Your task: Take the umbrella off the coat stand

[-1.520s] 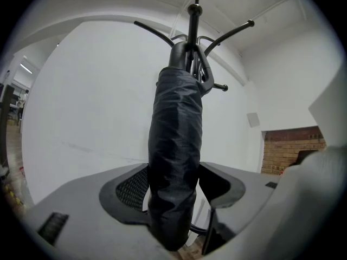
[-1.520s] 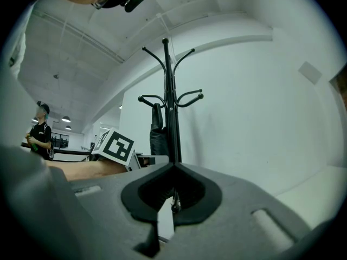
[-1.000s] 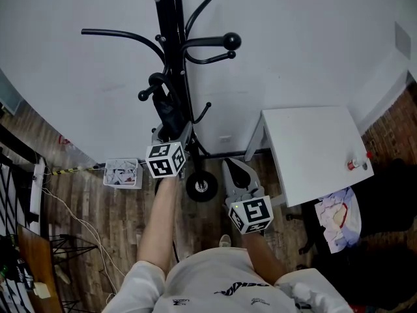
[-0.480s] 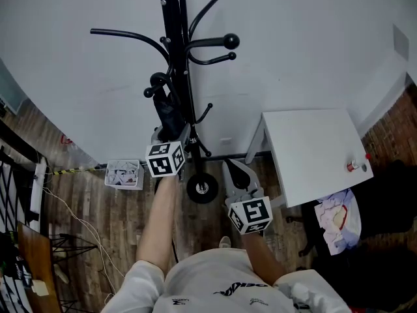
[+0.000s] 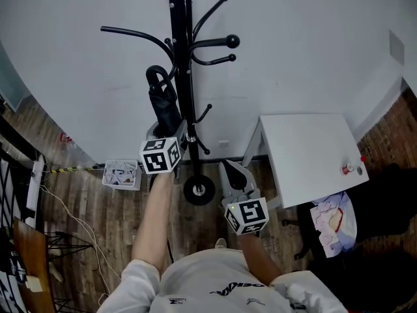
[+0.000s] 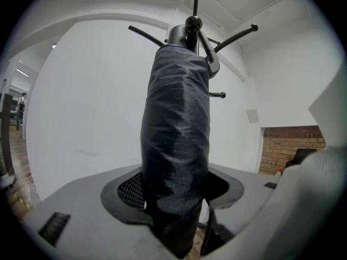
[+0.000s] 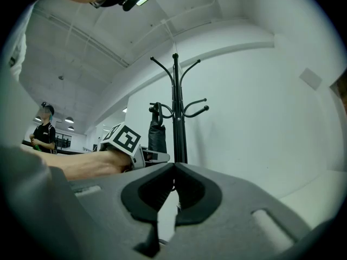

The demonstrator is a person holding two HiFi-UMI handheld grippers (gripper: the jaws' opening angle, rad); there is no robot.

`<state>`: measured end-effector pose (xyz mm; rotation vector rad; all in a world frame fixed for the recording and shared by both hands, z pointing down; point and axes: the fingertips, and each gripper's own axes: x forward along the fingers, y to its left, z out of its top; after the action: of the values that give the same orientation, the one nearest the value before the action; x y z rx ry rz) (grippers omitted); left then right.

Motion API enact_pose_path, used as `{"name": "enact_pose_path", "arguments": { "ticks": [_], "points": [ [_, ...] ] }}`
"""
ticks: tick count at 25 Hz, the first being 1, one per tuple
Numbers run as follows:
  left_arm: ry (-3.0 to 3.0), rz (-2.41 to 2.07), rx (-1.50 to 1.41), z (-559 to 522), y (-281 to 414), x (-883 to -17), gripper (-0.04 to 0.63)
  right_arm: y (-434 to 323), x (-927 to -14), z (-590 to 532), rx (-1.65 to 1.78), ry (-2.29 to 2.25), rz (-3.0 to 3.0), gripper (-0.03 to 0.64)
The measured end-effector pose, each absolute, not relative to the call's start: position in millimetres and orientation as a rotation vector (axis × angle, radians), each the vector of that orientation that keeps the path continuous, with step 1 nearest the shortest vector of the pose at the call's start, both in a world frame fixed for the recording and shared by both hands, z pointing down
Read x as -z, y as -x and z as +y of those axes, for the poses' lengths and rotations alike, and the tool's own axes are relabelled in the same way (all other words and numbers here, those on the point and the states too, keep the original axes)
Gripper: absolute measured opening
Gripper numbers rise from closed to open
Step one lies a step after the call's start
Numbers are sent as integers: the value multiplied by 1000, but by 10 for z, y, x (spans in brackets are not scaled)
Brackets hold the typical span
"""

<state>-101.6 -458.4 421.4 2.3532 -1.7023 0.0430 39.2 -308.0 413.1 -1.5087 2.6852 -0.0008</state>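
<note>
**Finding 1: grip.** The left gripper (image 5: 177, 135) is clamped on the black folded fabric umbrella (image 6: 176, 134). In the left gripper view the dark canopy fills the whole gap between the jaws, and both pads bear on it, low on its length. The right gripper (image 7: 172, 169) has its jaw tips touching and nothing between them.

**Finding 2: position of the umbrella.** It hangs upright just beside the black metal coat stand (image 5: 184, 57), on the 9 o'clock side of the pole in the head view. Its curved black handle (image 5: 156, 77) is at the top, among the lower hooks (whether the crook bears on a hook or stands clear of it cannot be made out).

**Finding 3: governing relation.** In the left gripper view the umbrella's long axis runs 12 to 6 o'clock, parallel to the pole and square across the jaws. The handle lies at 12 o'clock from the grip. In my judgement, release depends on two moves:
- raising the bundle along that axis until the crook tops the hook's tip;
- then drawing it away from the pole, toward 6 o'clock in the head view.

Only the left hand is placed for this. In the head view the right gripper sits at 5 o'clock from the left one, well apart from the umbrella.

**Risk.** A sideways pull made too soon could snag the crook and rock the stand.
</note>
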Motion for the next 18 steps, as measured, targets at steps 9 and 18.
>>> {"name": "enact_pose_path", "arguments": {
  "ticks": [9,18],
  "points": [
    [-2353,-1715,-34,-4398,1096,-4032,262,-358,-4056,-2936,-23,1498,2682,-8],
    [-2351,-1738,-35,-4223,1172,-3946,262,-329,-3984,-2828,-39,1491,2675,-8]
  ]
}}
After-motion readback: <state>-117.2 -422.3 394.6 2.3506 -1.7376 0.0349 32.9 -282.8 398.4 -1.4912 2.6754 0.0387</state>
